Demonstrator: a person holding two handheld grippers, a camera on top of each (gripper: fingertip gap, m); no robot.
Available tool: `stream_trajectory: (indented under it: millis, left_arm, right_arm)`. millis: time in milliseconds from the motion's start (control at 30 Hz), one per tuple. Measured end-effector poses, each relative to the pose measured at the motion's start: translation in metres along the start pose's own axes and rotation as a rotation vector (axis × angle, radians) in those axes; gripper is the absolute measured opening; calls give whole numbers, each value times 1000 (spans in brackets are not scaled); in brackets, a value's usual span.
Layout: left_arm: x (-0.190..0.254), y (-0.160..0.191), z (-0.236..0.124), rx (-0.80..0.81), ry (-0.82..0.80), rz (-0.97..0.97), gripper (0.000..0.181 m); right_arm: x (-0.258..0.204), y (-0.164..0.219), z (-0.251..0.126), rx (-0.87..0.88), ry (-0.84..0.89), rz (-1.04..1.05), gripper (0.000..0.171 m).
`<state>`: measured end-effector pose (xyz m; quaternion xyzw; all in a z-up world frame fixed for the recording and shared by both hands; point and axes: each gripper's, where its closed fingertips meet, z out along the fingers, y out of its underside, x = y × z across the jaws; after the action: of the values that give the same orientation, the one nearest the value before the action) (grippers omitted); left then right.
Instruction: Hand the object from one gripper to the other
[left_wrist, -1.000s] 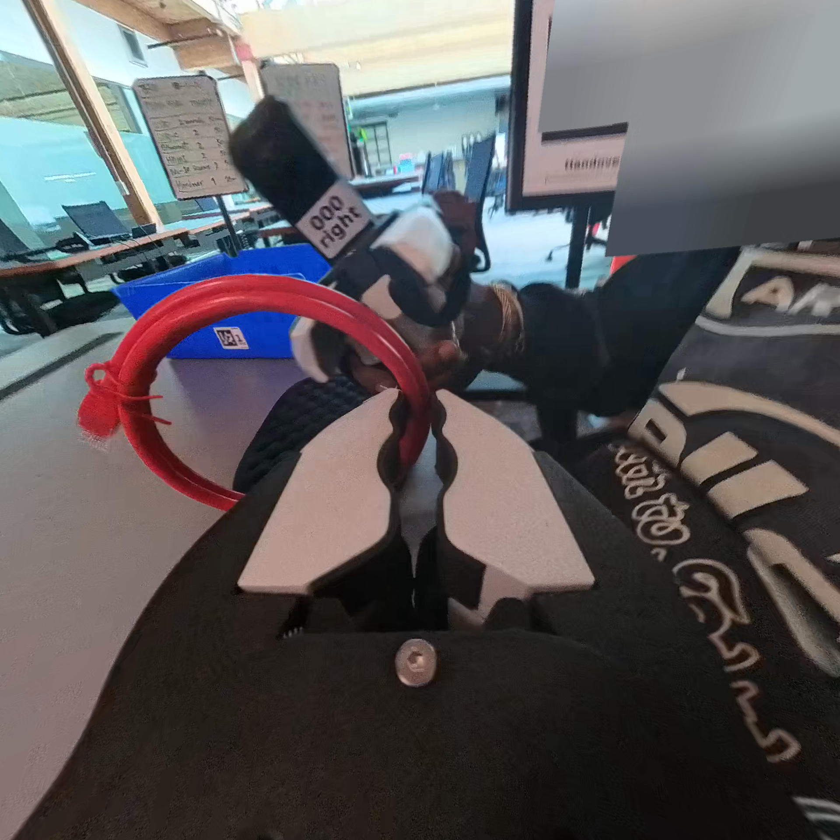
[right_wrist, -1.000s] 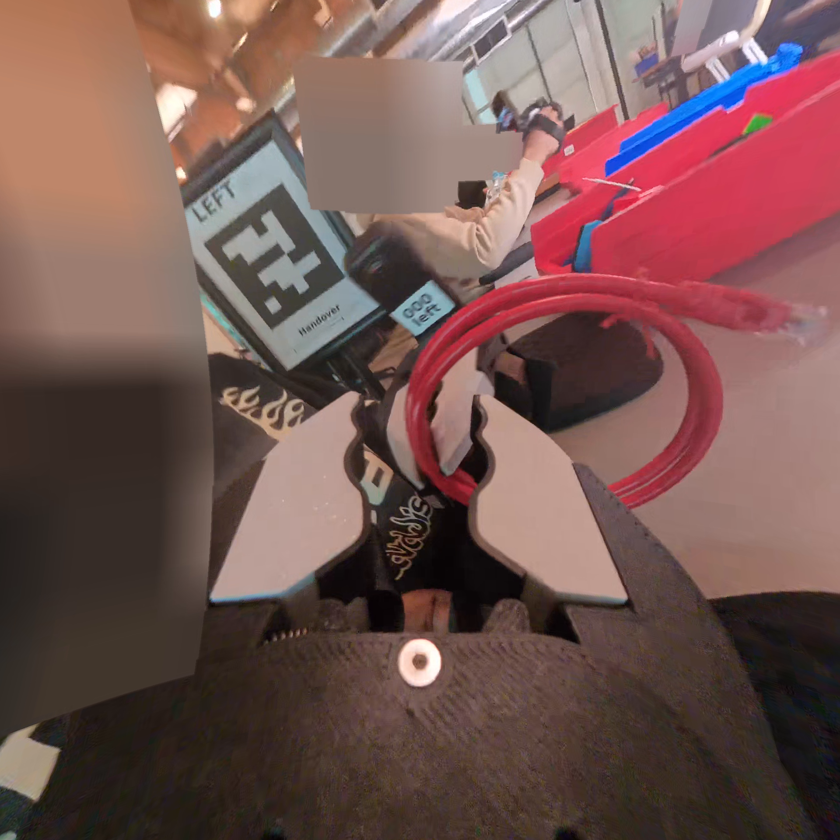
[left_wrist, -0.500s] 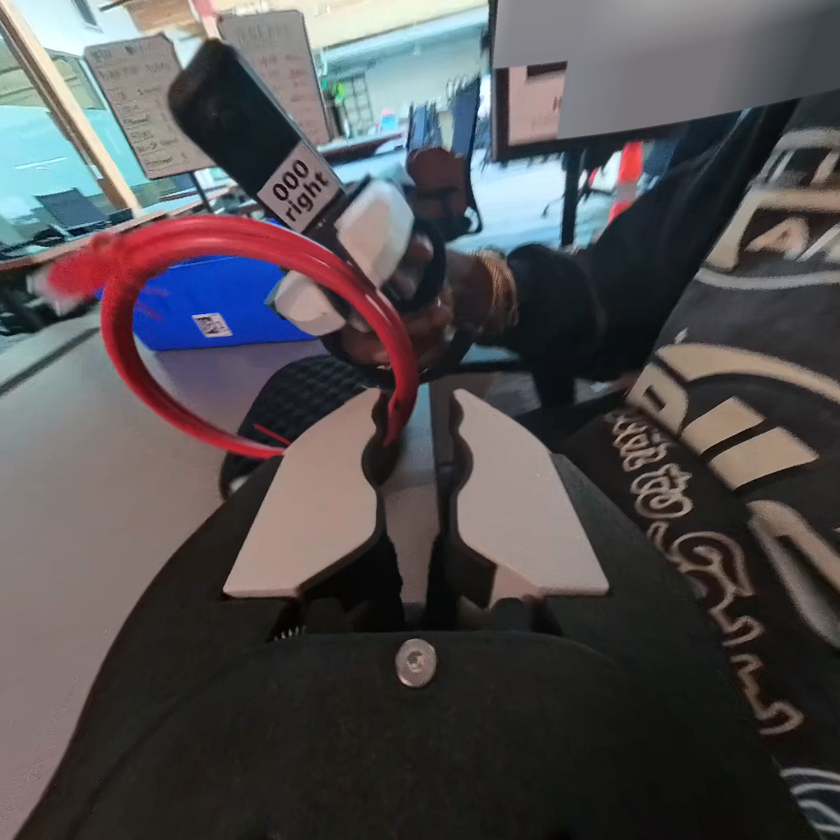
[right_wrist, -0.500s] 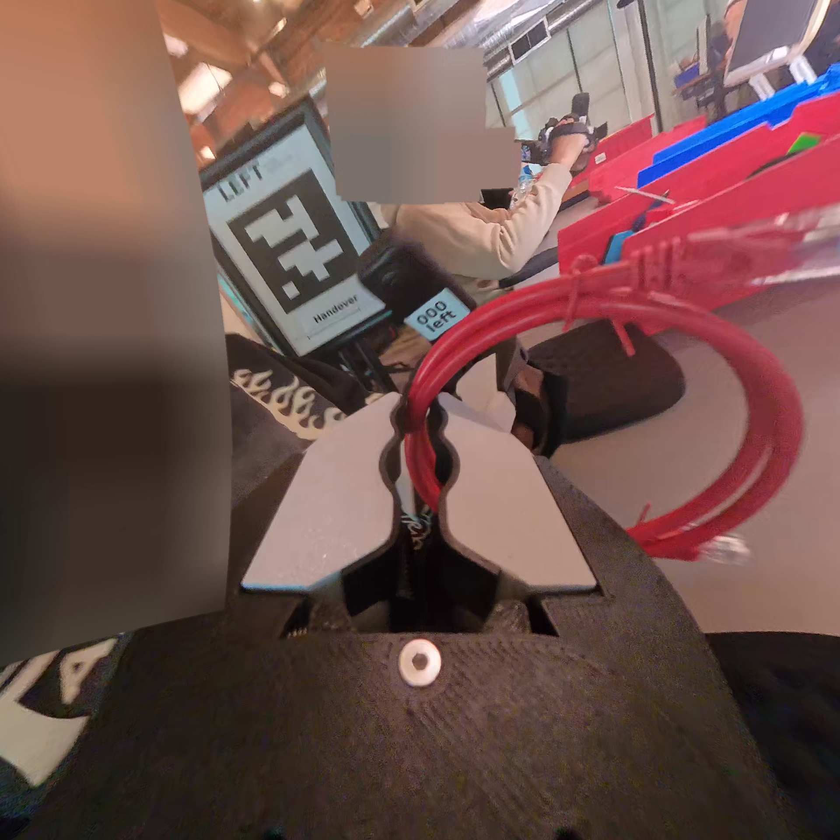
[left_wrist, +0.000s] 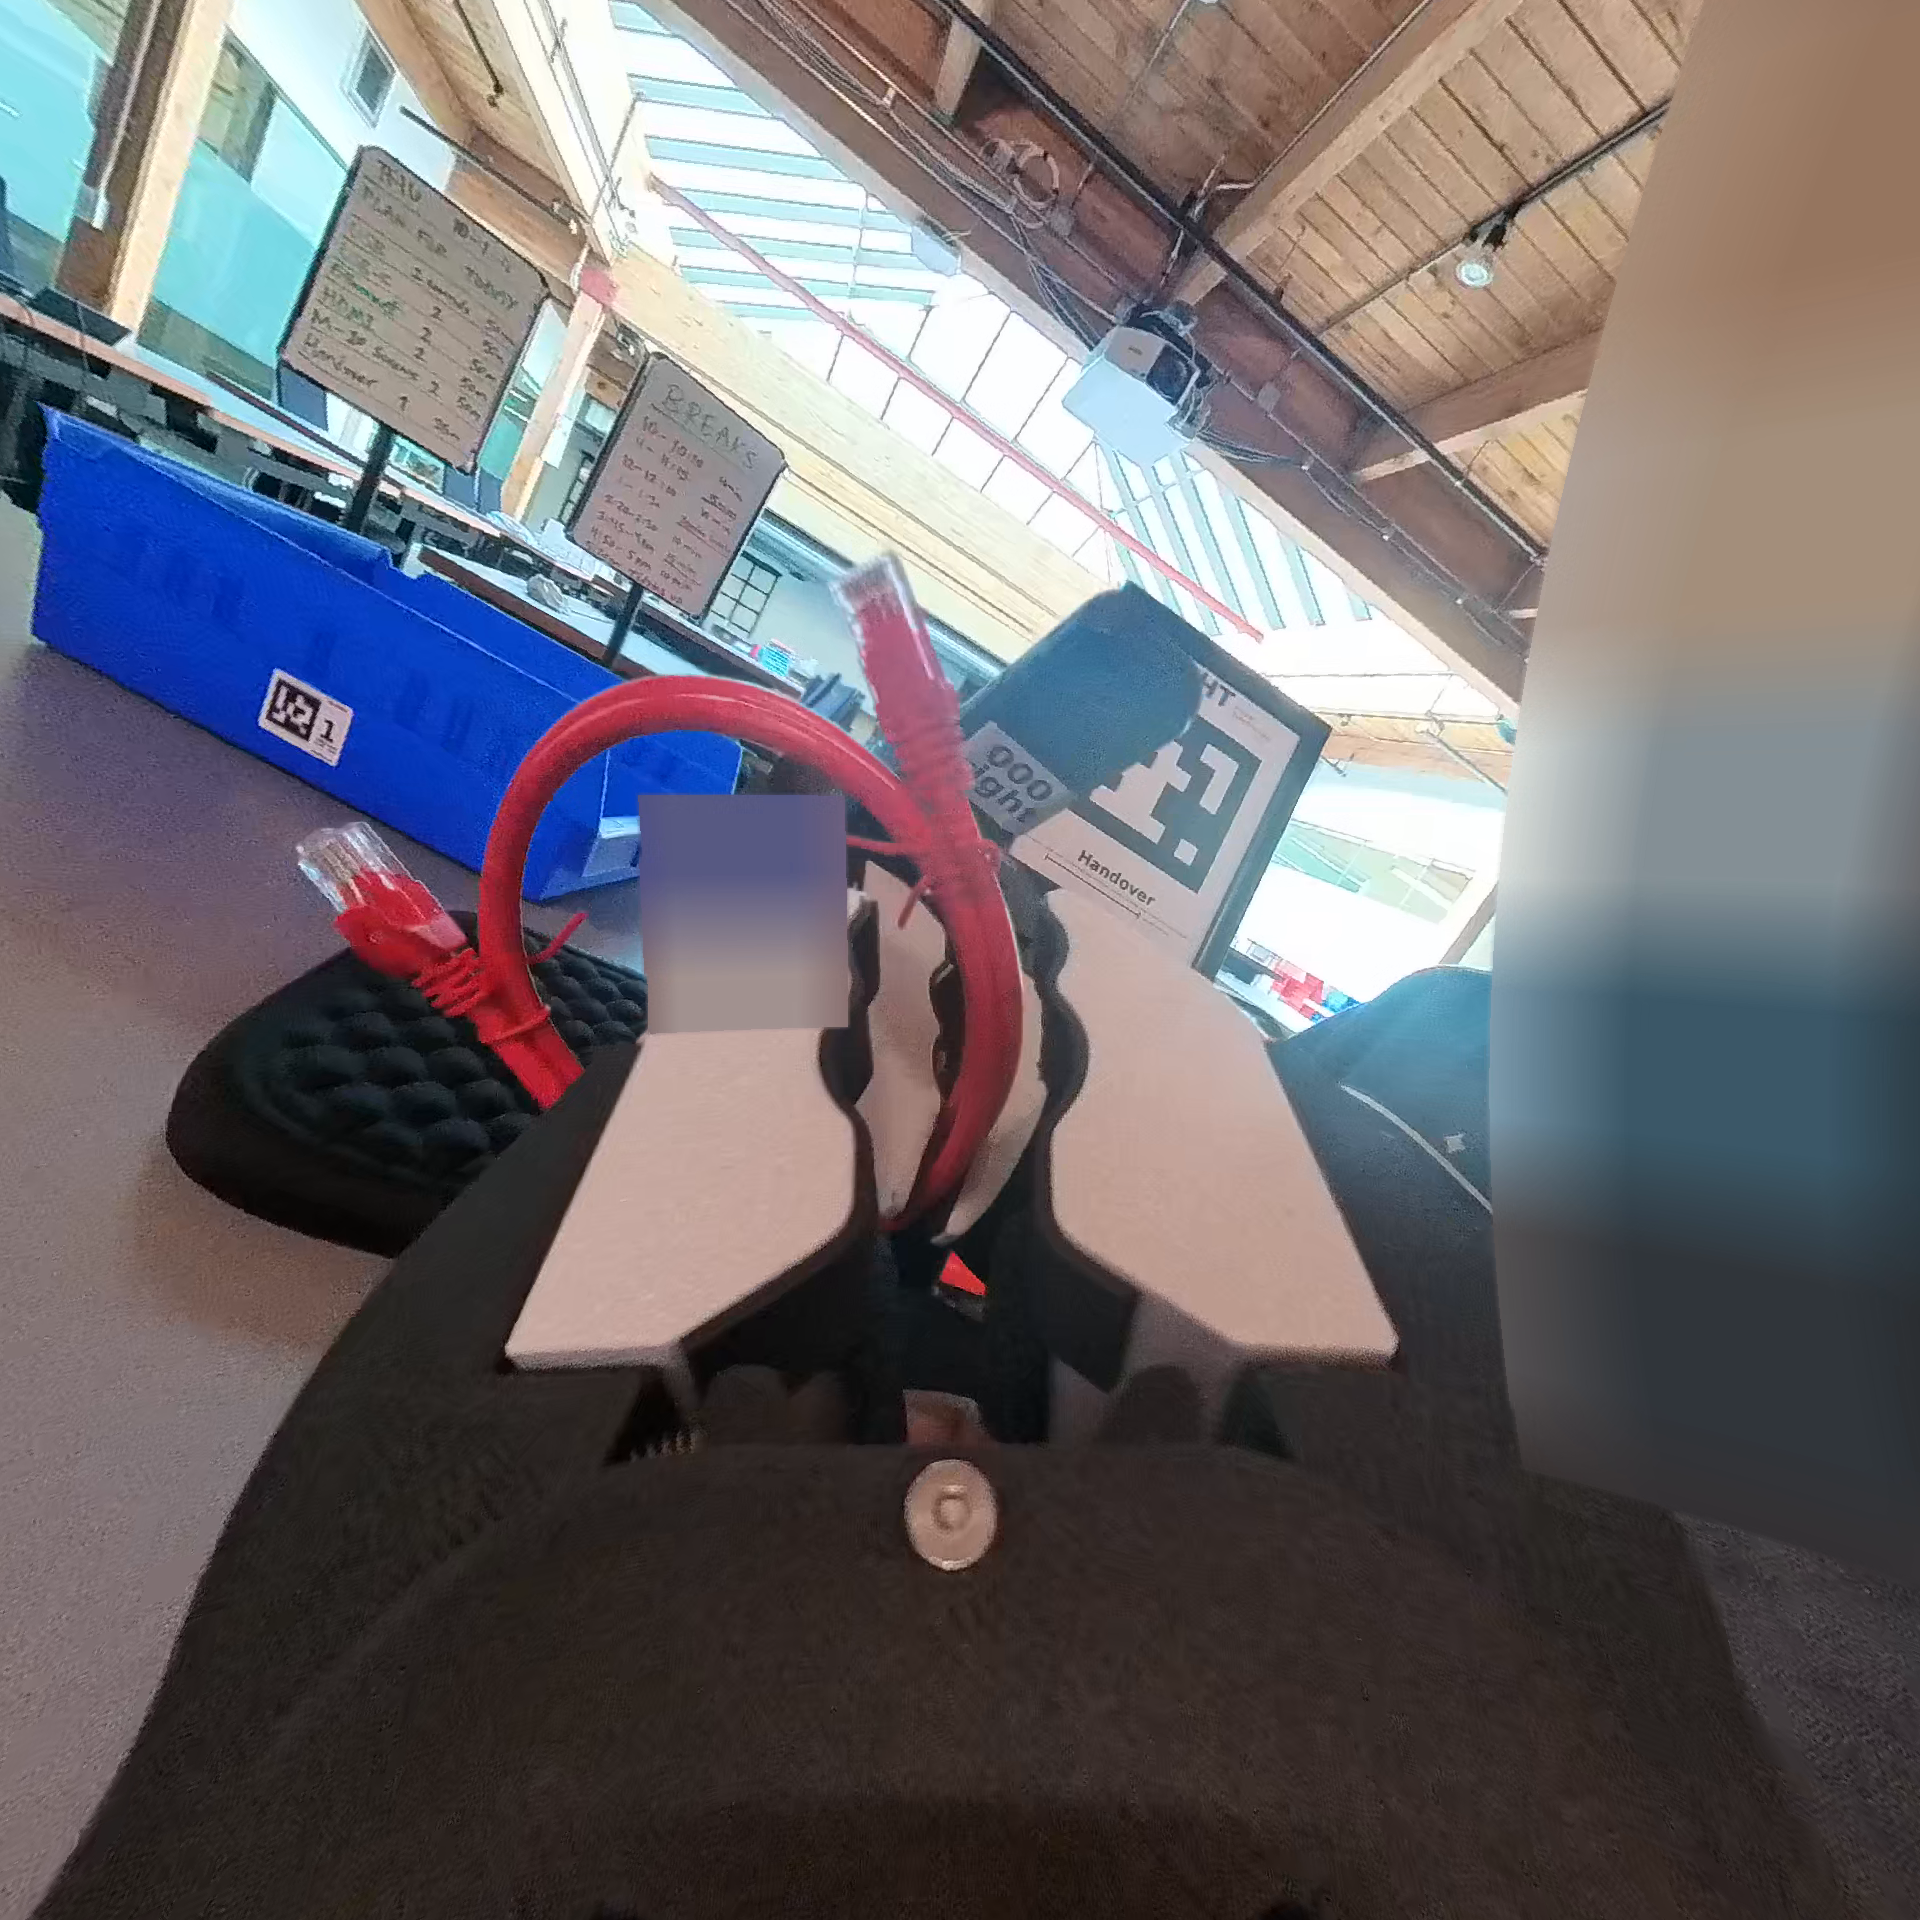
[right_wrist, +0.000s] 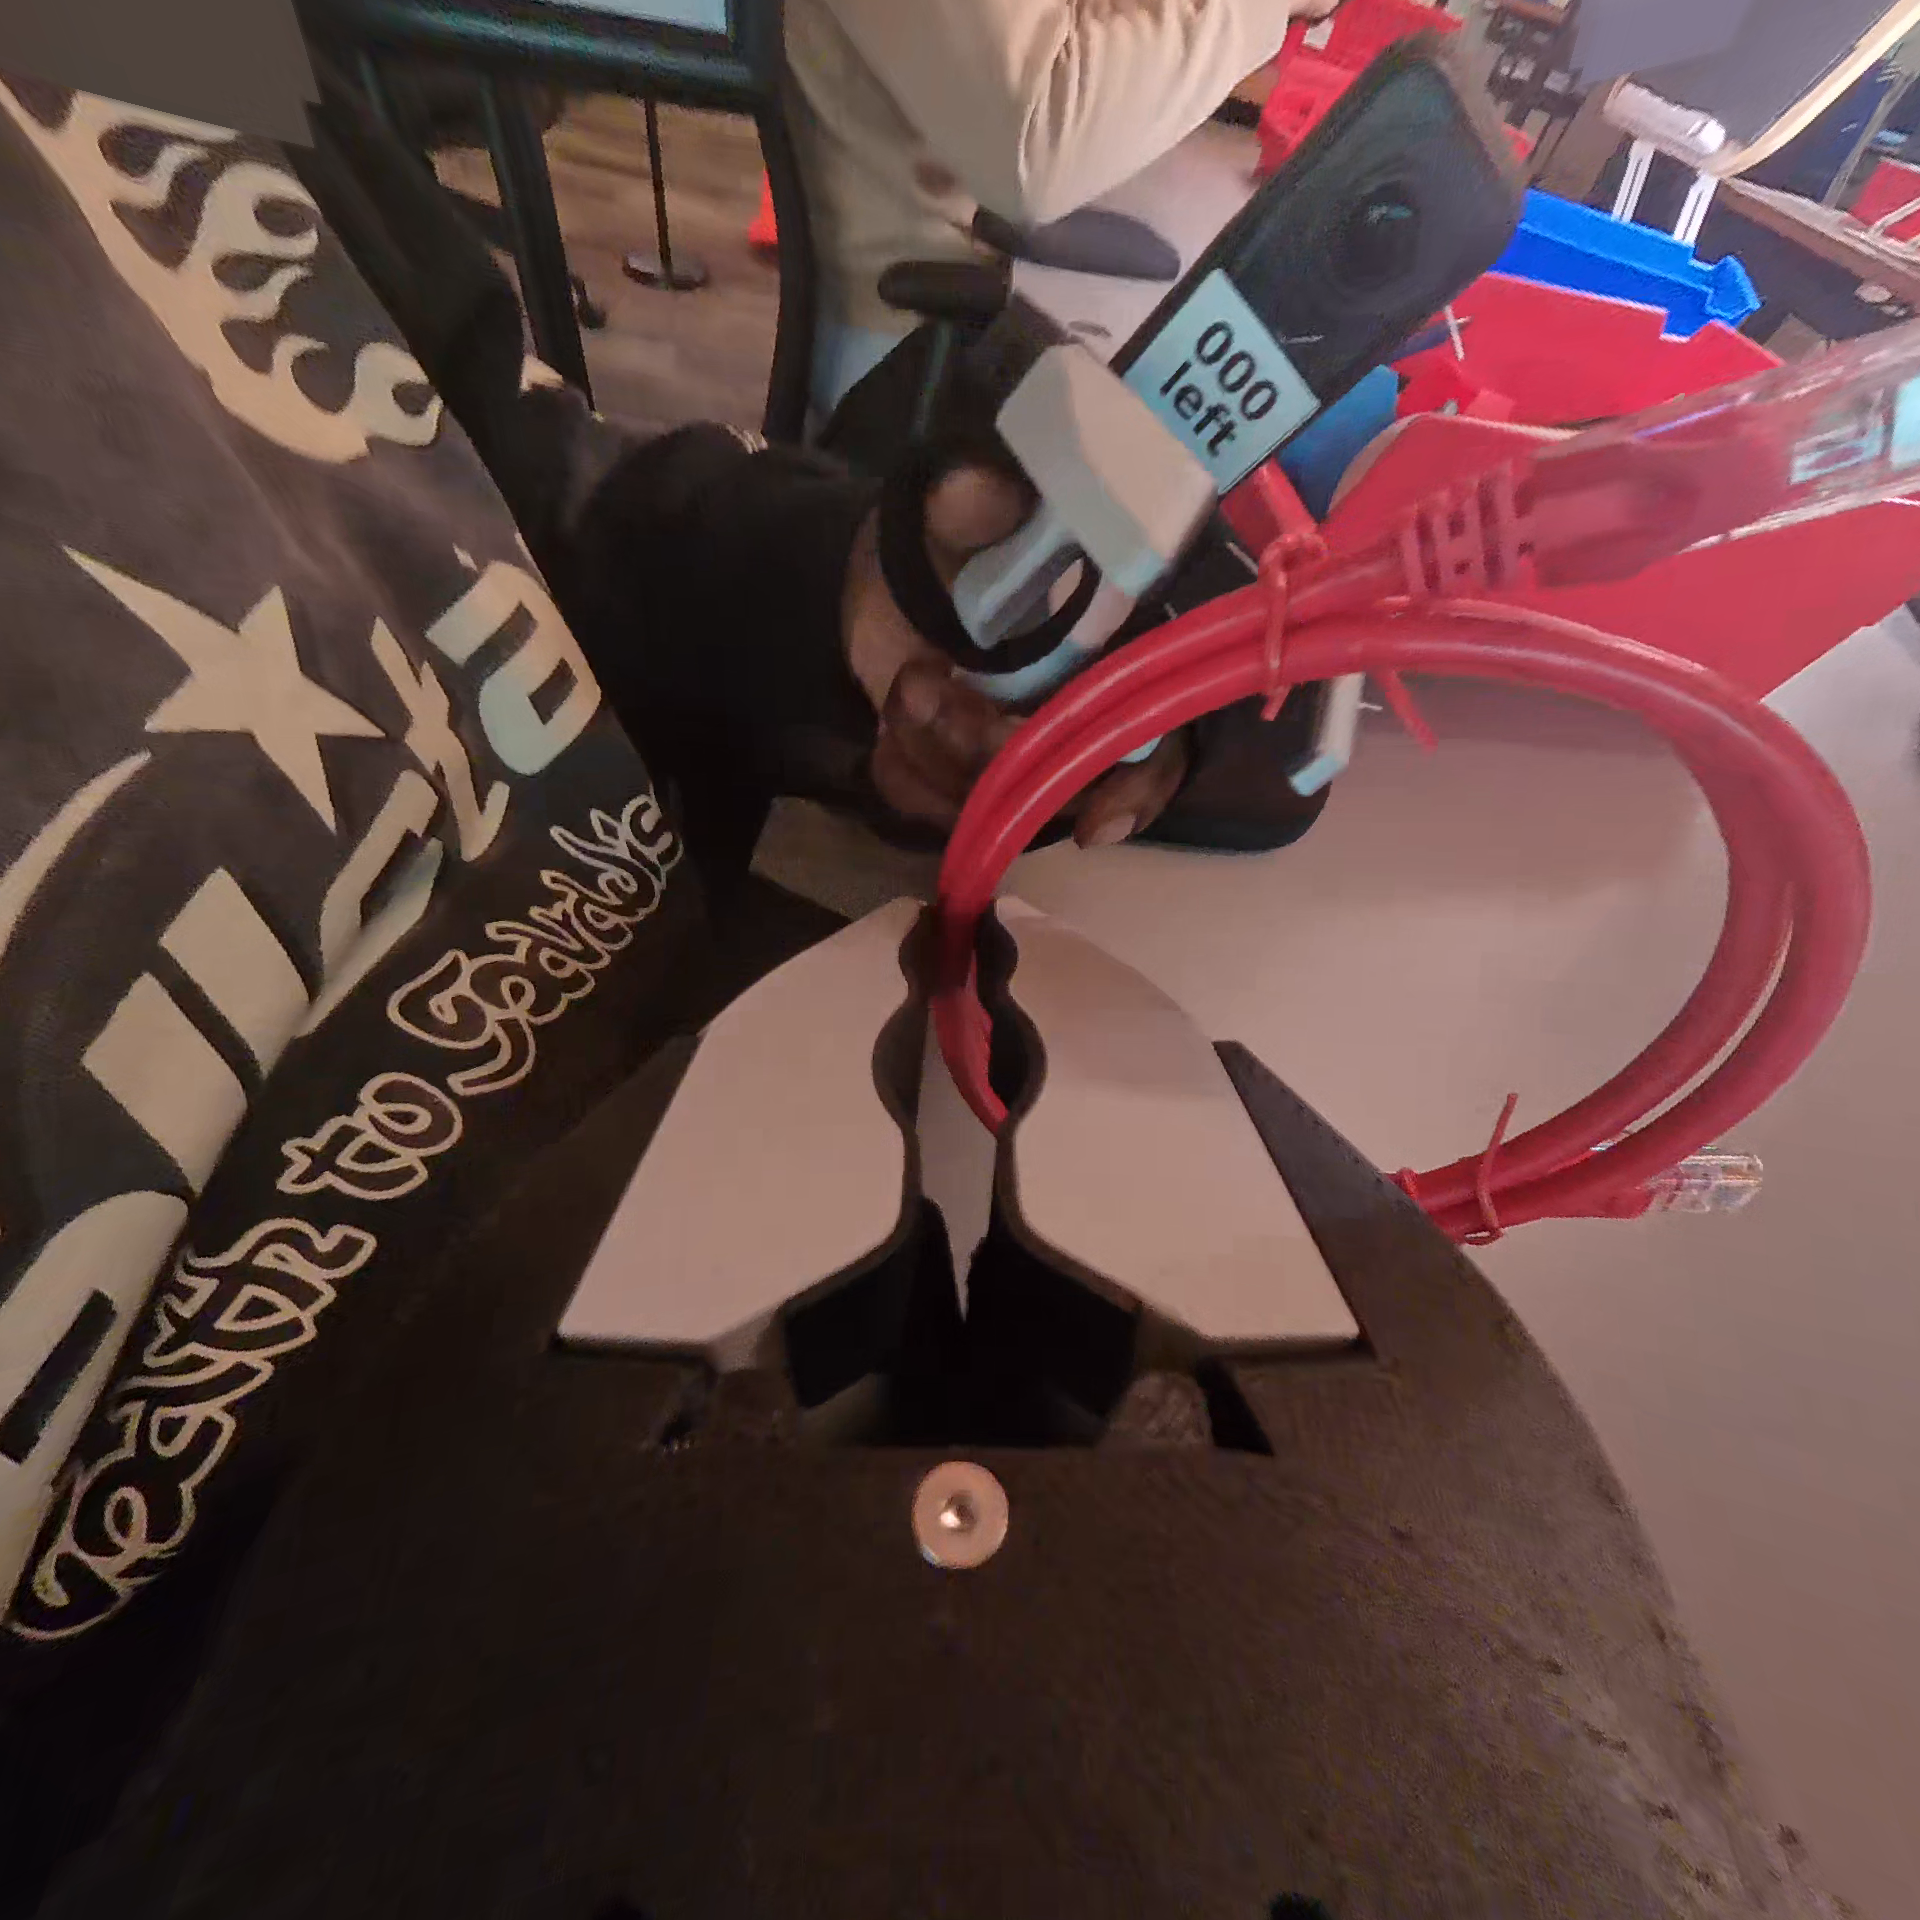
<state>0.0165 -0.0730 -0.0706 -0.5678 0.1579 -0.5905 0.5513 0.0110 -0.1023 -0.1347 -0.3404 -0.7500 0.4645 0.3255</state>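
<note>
A coiled red network cable (right_wrist: 1766, 831) with clear plugs is held off the table. My right gripper (right_wrist: 961, 925) is shut on one side of the loop. In the left wrist view, my left gripper (left_wrist: 951, 997) is open wide. The cable (left_wrist: 727, 698) and the right gripper's white fingers (left_wrist: 896, 1091) stand in the gap between its jaws, which do not press on the cable. The left gripper's black camera (right_wrist: 1351, 218) and the hand holding it show behind the loop in the right wrist view.
A blue bin (left_wrist: 260, 623) and a black textured pad (left_wrist: 364, 1081) are on the grey table (left_wrist: 125, 935). A framed marker sign (left_wrist: 1174, 810) stands behind. Red bins (right_wrist: 1662, 582) and a person in a beige sleeve (right_wrist: 1039, 94) are beyond the table.
My left gripper was shut on the cable and has opened. My right gripper was open around it and has shut on it. Both grippers have tilted, and the loop has turned.
</note>
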Motion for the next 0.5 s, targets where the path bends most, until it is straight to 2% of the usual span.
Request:
stream_trajectory:
  millis: [267,367,433,500]
  left_arm:
    - [7,4,1,-20,64,-54,15]
    - [12,5,2,-14,91,1,12]
    - [17,5,3,-18,94,103,11]
    - [21,7,3,-28,81,239,11]
  right_arm:
    - [0,4,1,-34,14,-56,8]
    - [3,3,0,-18,42,-61,10]
    - [5,-3,-3,36,30,-9,21]
    - [4,-15,-12,149,-43,133,36]
